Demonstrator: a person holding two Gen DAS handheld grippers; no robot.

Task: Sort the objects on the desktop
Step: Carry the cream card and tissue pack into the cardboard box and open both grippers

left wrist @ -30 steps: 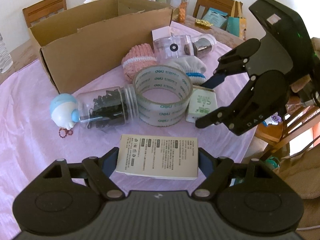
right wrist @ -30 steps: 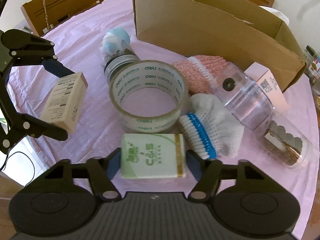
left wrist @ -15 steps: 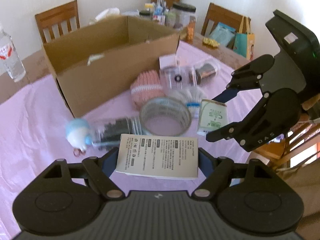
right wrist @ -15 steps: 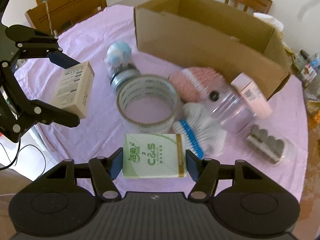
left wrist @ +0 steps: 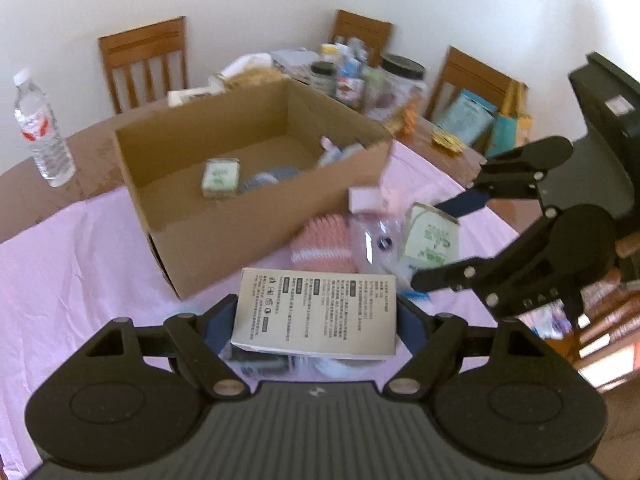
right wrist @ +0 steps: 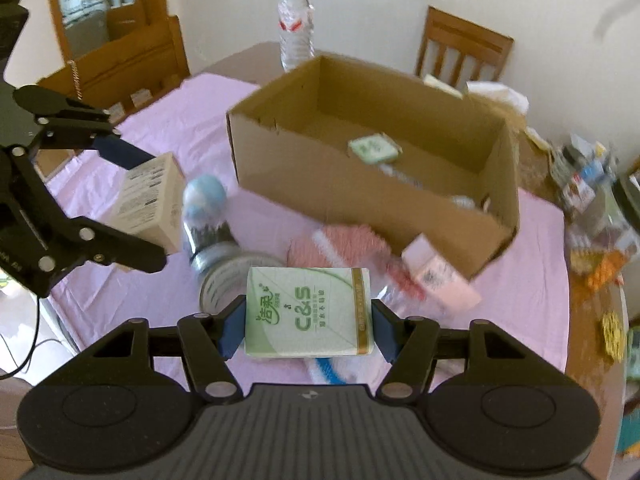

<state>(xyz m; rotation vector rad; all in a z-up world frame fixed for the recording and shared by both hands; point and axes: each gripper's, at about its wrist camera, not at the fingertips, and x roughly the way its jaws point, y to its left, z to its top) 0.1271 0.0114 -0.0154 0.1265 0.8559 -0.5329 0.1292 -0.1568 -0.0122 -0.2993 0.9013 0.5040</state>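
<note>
left tongs (left wrist: 316,320): clamped on cream printed box (left wrist: 316,310), held clear of bench (left wrist: 72,264), short of carton's near wall
right tongs (right wrist: 308,328): closed tight on green tissue pack (right wrist: 308,312), also airborne, short of carton
cardboard carton (left wrist: 248,216): open-topped, already held another tissue pack plus a few blurred items
risk: both loads aimed at one carton, tongs near each other, likely clash over opening
risk: low approach could snag carton's near wall
risk: frames blurred, pad contact unclear, possible slip

Tape roll (right wrist: 224,276) mostly hidden behind tissue pack (right wrist: 308,312)
</note>
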